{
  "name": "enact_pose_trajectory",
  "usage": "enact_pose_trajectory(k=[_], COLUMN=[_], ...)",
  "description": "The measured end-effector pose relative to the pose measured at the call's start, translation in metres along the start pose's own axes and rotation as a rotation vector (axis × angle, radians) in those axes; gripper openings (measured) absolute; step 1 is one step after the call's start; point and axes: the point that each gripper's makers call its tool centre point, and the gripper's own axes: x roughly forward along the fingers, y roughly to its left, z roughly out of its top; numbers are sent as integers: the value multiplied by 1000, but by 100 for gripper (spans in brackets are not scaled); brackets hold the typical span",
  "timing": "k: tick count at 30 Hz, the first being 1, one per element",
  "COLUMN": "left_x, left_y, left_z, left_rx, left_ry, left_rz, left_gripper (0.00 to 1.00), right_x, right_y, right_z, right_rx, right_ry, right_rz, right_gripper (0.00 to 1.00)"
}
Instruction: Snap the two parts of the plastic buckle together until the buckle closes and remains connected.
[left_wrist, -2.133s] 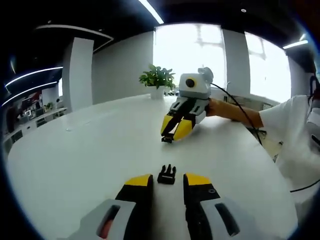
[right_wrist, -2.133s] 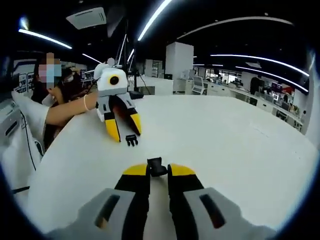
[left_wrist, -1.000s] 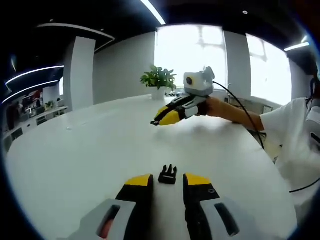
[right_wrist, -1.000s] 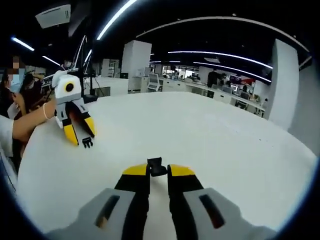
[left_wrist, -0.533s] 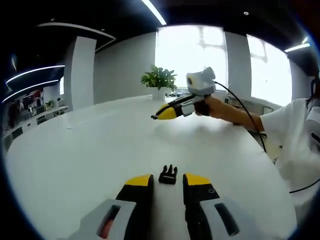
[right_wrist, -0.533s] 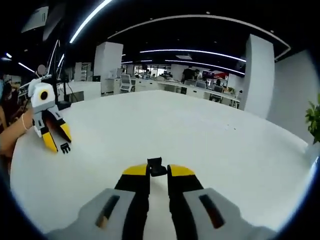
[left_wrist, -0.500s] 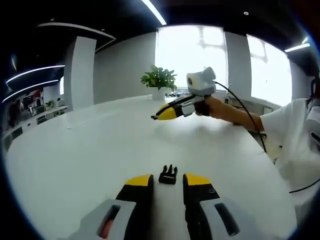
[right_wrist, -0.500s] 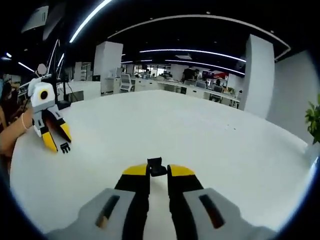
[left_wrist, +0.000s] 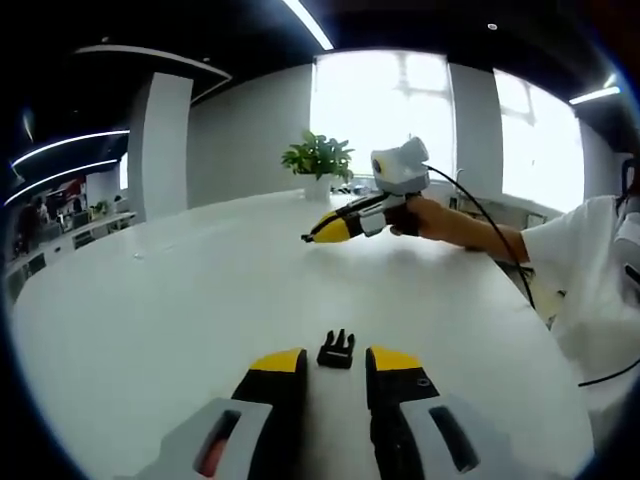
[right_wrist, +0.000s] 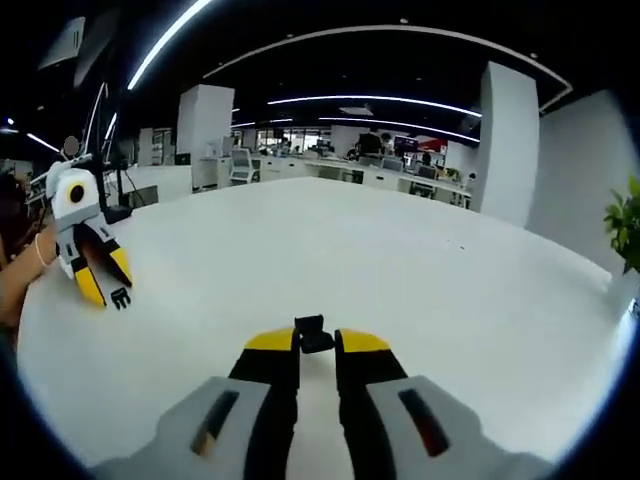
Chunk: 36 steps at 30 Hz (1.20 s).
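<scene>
A black pronged buckle part (left_wrist: 336, 348) lies on the white table (left_wrist: 150, 300), just ahead of my left gripper (left_wrist: 336, 364), whose jaws stand open on either side of it. The right gripper view has that same part (right_wrist: 120, 298) at the far left, below the left gripper (right_wrist: 103, 280). My right gripper (right_wrist: 317, 346) is shut on the other black buckle part (right_wrist: 313, 329), which sticks out past its yellow tips. In the left gripper view the right gripper (left_wrist: 311, 237) hangs above the table, tips pointing left, a hand around it.
A potted plant (left_wrist: 317, 157) stands at the table's far edge. A person in a white sleeve (left_wrist: 590, 250) sits at the right side, with a black cable (left_wrist: 490, 230) trailing from the right gripper. The broad white tabletop (right_wrist: 450, 280) stretches ahead toward office desks behind.
My right gripper has lifted off the table with its buckle part and turned to the right, away from the left gripper. The left gripper and the pronged part have stayed put.
</scene>
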Motion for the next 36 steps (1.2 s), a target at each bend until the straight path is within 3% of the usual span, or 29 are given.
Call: enact_pose_trajectory(k=[7,11,15,20,24,25,29,32,33,36], left_x=[0,0,0,0,1,1,1,1,1,1], left_y=[0,0,0,0,-1,-1,-1,0,0,0], left_z=[0,0,0,0,0,0,0,0,0,0], left_rx=[1,-1,-1,-2,0,0,1,0,0,-2], left_ry=[0,0,-1,-2,-1,-1,-1,-1,-1,-1], left_rz=[1,0,1,1,2,2,1,-1,-3,-4], left_gripper=[23,23,23,23,23,23,23,23,23,23], right_x=[1,4,-1,-5,-6,-5,0,2,2,4], right_y=[1,-3,-9,-3,6,2,-1,2,7,10], right_z=[-2,-2,10,26,28,27,11,12,12,9], right_rx=[3,0,45,39,26,26,-71,-163,-202,-190], right_ry=[2,6,-53,-111,-120,-125,-76,-94,-105,-95], right_rz=[3,-3,14,118,238,231,248,282,324,400], right_gripper=[14,29,38,47,49,51,69,78,80,90])
